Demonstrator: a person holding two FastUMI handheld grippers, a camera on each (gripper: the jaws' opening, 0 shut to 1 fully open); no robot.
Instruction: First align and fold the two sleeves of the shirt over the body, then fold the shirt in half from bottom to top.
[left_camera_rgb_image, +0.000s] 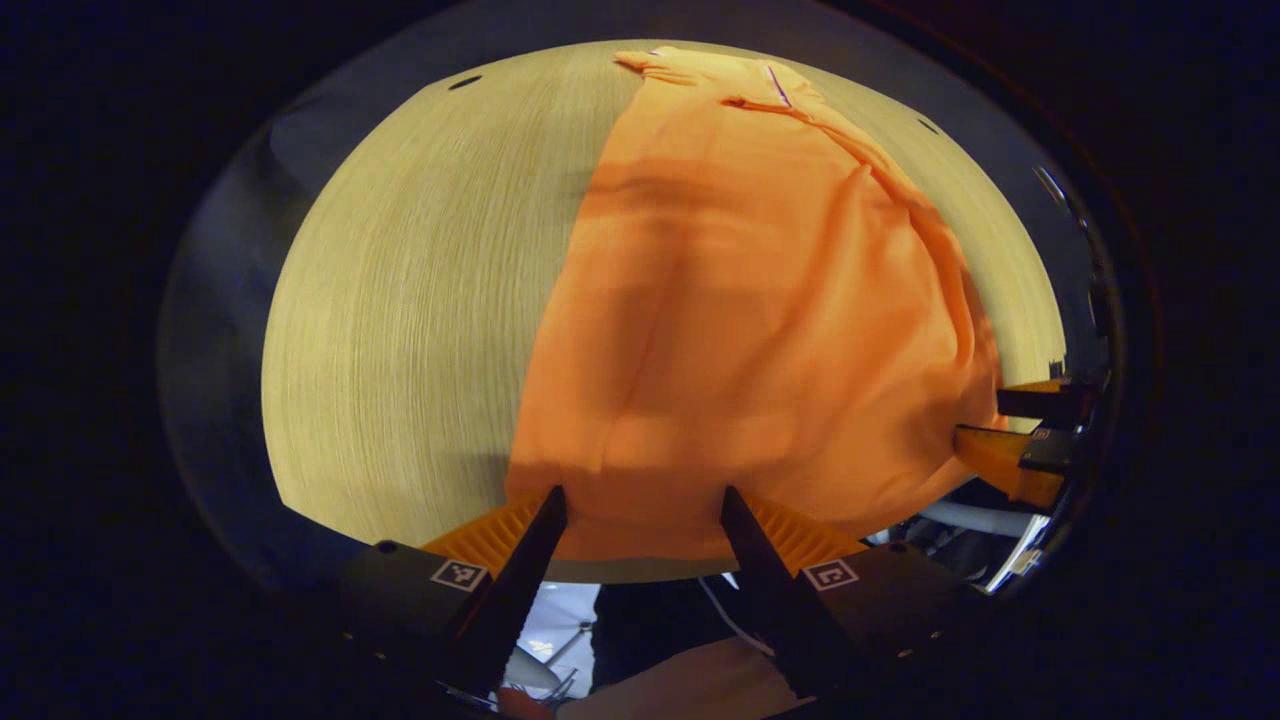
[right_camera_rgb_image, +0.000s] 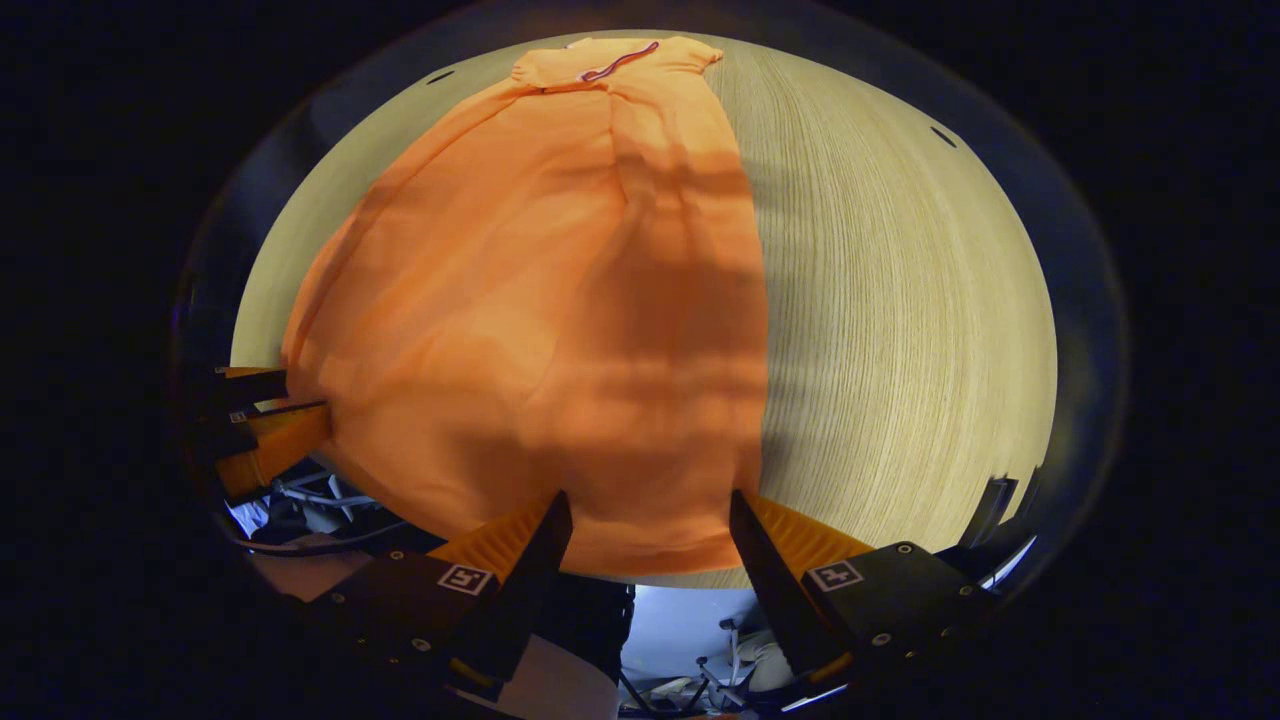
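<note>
An orange shirt (left_camera_rgb_image: 740, 330) lies flat on the wooden table (left_camera_rgb_image: 420, 300), narrowed into a long strip, its collar (left_camera_rgb_image: 775, 90) at the far end. The hem lies at the table's near edge. My left gripper (left_camera_rgb_image: 645, 500) is open, its fingers standing either side of the hem's left part. In the right gripper view the same shirt (right_camera_rgb_image: 560, 320) runs away toward its collar (right_camera_rgb_image: 615, 65), and my right gripper (right_camera_rgb_image: 650, 505) is open over the hem's right part. Each view also catches the other gripper (left_camera_rgb_image: 1030, 440) (right_camera_rgb_image: 260, 420) at the hem's side.
Bare table (right_camera_rgb_image: 900, 300) stretches to the right of the shirt and likewise on its left side. The near table edge (left_camera_rgb_image: 640, 570) runs just below the fingers. Small dark slots (left_camera_rgb_image: 465, 82) (right_camera_rgb_image: 943, 136) mark the far corners. Cables and frame parts show below the edge.
</note>
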